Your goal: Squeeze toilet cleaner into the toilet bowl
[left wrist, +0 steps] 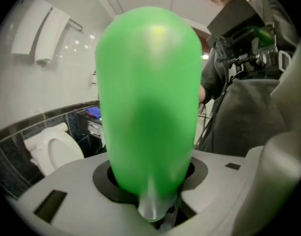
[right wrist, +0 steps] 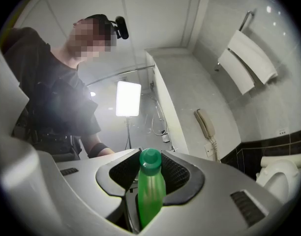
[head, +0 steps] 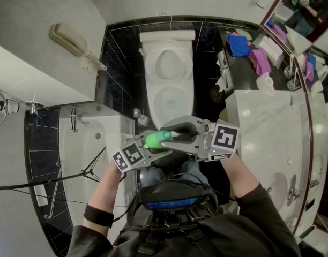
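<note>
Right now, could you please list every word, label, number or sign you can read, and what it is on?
No words or numbers can be read anywhere.
On the green bottle: no label shows.
On the marker cubes: black-and-white square patterns only, no letters.
On the screen at the person's chest: blue glow, too blurred to read.

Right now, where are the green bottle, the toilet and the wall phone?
green bottle (head: pixel 153 140), head view, its body
toilet (head: pixel 168 36), head view, its tank
wall phone (head: pixel 67 38), head view, its handset

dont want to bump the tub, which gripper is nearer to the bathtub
Left. The left gripper is beside the bathtub rim; the right gripper is across, by the marble counter.
</note>
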Action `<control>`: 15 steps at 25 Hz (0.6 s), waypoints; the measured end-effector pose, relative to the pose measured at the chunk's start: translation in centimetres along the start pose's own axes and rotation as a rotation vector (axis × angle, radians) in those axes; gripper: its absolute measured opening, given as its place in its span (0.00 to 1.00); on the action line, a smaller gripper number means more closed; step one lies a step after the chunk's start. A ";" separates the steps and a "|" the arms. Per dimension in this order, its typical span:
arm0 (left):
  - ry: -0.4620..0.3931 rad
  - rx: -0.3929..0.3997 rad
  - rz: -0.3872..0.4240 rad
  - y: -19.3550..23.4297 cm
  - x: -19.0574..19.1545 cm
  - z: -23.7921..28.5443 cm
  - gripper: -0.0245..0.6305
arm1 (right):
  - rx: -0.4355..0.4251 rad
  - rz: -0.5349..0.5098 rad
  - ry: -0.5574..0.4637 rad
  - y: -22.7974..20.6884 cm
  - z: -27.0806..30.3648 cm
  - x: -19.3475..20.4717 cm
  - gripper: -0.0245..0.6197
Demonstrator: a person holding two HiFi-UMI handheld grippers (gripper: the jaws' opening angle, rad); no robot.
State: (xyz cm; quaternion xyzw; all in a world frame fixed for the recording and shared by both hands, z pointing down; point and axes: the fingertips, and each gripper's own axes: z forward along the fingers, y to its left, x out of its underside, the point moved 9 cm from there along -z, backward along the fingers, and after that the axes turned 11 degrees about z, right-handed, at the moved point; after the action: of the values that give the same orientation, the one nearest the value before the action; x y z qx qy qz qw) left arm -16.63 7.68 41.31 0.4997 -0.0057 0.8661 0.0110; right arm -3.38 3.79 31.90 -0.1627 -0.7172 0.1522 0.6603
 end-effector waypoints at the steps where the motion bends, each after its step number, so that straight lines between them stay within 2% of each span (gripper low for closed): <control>1: 0.022 -0.061 0.015 0.2 0.1 0.1 0.33 | 0.017 0.014 -0.013 -0.4 -0.2 0.3 0.28; 9: 0.127 -0.459 0.044 0.4 2.7 1.5 0.33 | 0.126 0.196 -0.007 -1.4 -0.5 2.0 0.27; 13: 0.188 -0.622 0.062 0.4 3.6 2.1 0.33 | 0.167 0.289 -0.002 -1.7 -0.6 2.8 0.27; 15: 0.206 -0.659 0.062 0.3 3.9 2.3 0.33 | 0.181 0.310 0.008 -1.8 -0.7 3.2 0.27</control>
State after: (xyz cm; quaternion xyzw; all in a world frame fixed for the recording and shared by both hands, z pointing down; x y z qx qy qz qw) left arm -16.64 7.34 45.85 0.3789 -0.2993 0.8635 0.1458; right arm -3.02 3.55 35.60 -0.2119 -0.6641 0.3155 0.6438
